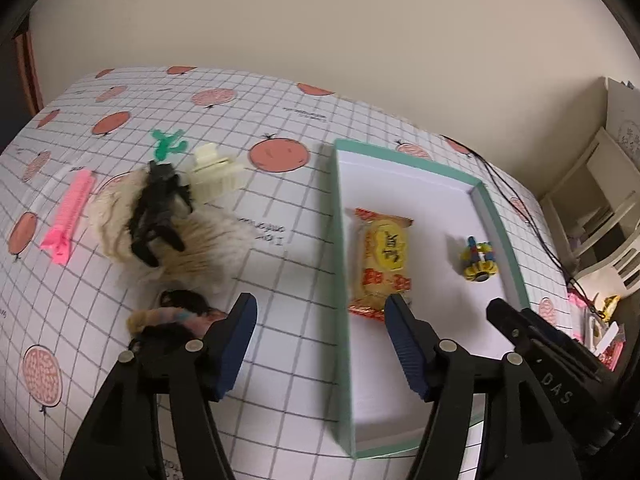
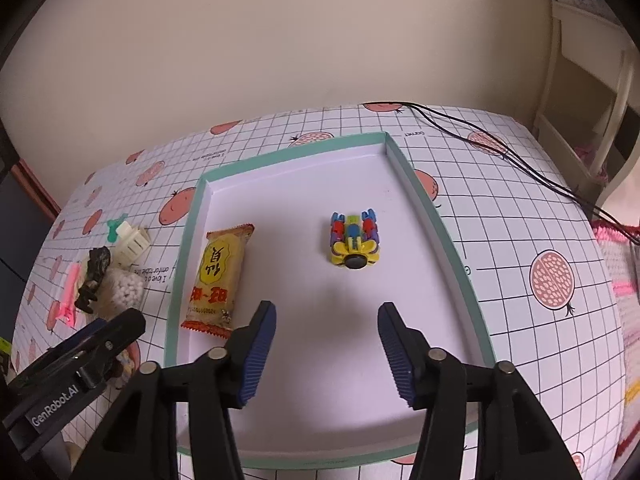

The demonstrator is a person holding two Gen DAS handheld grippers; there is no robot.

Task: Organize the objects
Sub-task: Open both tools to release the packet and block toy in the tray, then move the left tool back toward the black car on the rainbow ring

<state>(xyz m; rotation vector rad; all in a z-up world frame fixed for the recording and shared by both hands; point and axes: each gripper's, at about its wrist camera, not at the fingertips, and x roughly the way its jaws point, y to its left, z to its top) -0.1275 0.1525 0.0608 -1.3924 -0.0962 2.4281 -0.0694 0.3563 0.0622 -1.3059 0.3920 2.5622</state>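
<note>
A shallow white box with a teal rim (image 2: 186, 248) lies on the checked tablecloth. Inside it are a yellow-and-red snack packet (image 2: 218, 276) on the left and a small colourful toy car (image 2: 354, 240) near the middle. My right gripper (image 2: 326, 320) hangs open over the box floor, in front of the toy and holding nothing. My left gripper (image 1: 320, 312) is open and straddles the box's left rim (image 1: 341, 240), its right finger close to the snack packet (image 1: 382, 256). The toy car (image 1: 478, 260) sits farther right.
Left of the box lie a pink clip (image 1: 70, 216), a fluffy cream piece with a black claw clip (image 1: 160, 216), a cream claw clip (image 1: 214, 178), a green cactus clip (image 1: 168, 144) and a scrunchie (image 1: 172, 316). Black cables (image 2: 520, 160) cross the far right corner. A cream shelf (image 2: 580, 100) stands beyond.
</note>
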